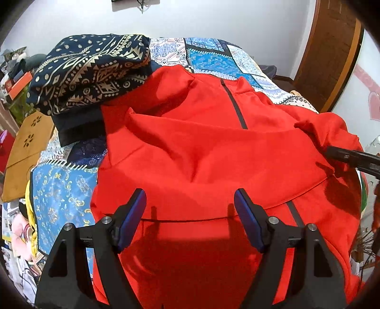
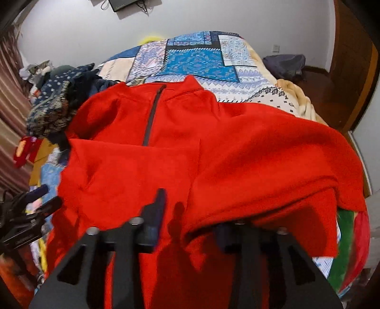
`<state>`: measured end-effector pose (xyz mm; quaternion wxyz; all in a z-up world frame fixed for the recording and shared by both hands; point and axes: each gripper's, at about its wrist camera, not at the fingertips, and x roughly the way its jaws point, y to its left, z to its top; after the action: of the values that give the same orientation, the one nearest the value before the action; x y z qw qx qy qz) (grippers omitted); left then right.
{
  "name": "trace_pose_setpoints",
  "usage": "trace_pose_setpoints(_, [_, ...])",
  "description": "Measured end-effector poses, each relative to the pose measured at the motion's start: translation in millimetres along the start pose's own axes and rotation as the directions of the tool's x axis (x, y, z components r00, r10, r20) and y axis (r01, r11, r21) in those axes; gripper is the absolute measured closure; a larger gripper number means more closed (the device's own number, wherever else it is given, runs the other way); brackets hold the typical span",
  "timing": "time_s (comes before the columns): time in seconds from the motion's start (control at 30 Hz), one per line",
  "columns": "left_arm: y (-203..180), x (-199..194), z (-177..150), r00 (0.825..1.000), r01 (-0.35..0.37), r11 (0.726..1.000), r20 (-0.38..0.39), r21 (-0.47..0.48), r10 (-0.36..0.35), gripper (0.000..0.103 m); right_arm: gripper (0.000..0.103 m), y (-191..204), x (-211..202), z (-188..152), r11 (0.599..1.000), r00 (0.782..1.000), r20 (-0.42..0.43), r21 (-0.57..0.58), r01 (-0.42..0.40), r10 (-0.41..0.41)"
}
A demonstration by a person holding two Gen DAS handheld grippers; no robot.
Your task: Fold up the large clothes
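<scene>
No words, numbers, labels or brand marks can be read in either view. The left gripper's body, seen at the left edge of the right wrist view, may carry small lettering, but it is too blurred to make out. The orange box far off to the left of the left gripper shows no legible print.

Two wrist views, both tilted down over the bed (image 1: 209,54).
We look from close above the red top (image 1: 201,152), left camera near its left hem, right camera near its right; both share the collar zip (image 2: 152,114) and far wall (image 2: 213,21).
</scene>
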<state>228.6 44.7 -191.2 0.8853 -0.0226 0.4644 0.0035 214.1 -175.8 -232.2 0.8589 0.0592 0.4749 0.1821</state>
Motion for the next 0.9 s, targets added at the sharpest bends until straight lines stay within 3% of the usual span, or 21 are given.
trace_pose_setpoints(0.13, [-5,2,0,1.0,0.01,1.0,-0.002,-0.007,-0.01,0.028,0.052,-5,-27,-6,1.0,0.999,0.047,-0.013,0.024,-0.023])
trace_pose_setpoints(0.2, [-8,2,1,1.0,0.011,1.0,0.002,-0.001,-0.011,0.028,0.052,-11,-40,-7,0.999,0.995,0.088,0.005,0.042,-0.042])
trace_pose_setpoints(0.4, [-14,0,6,1.0,0.011,1.0,0.011,0.007,-0.011,0.028,0.051,-64,-67,-9,0.975,0.984,0.169,0.22,0.02,-0.058])
trace_pose_setpoints(0.67, [-16,4,8,1.0,0.006,1.0,0.003,0.0,-0.006,0.028,0.051,-143,-57,-25,0.851,0.981,0.157,0.525,0.017,-0.116])
trace_pose_setpoints(0.9, [-16,7,9,1.0,0.005,1.0,-0.006,-0.002,-0.005,0.028,0.051,-191,-23,-42,0.713,0.988,0.152,0.696,-0.087,-0.028])
